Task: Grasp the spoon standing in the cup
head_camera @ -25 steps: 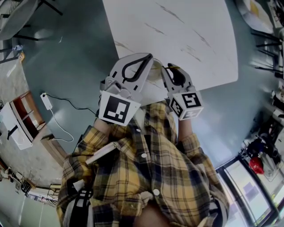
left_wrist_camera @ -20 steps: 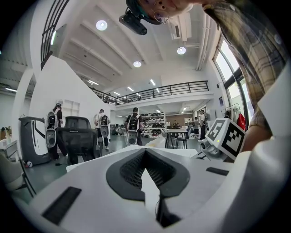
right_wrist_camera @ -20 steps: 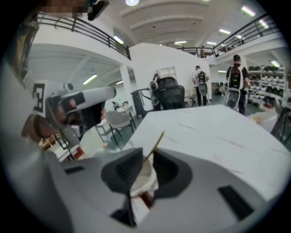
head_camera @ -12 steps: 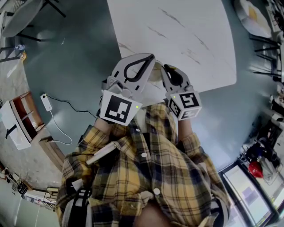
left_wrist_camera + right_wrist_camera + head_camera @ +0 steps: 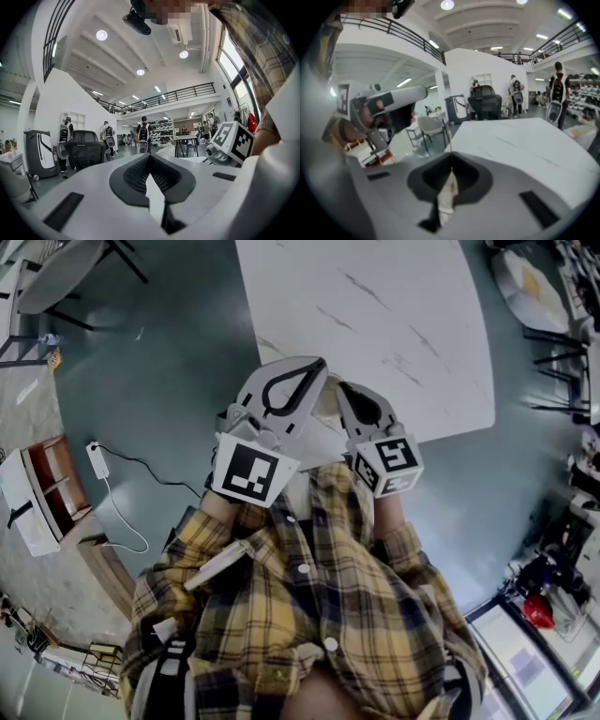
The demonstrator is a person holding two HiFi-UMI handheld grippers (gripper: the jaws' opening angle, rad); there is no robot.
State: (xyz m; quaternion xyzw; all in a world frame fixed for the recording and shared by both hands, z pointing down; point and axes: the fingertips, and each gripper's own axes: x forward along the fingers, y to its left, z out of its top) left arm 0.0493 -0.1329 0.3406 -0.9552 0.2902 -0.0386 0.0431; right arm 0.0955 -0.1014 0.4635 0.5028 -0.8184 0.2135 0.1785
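A cream cup (image 5: 328, 401) was glimpsed mid-frame between the tongs, its contents hidden. The thin cream spoon (image 5: 447, 194) was clamped upright in the closed grey right gripper (image 5: 451, 161). The grey left gripper (image 5: 150, 161) was seen shut.

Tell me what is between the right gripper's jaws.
The spoon: in the right gripper view its thin pale handle stands pinched in the right gripper, whose jaws are closing tight on it. Nothing else shows there.

A white table top (image 5: 394, 324) veined with faint grey stands on the blue-grey floor (image 5: 159, 362) — a pale cup (image 5: 327, 401), mostly hidden, sits at its near edge — and a white power adapter (image 5: 97, 457) lies on the floor beside it.
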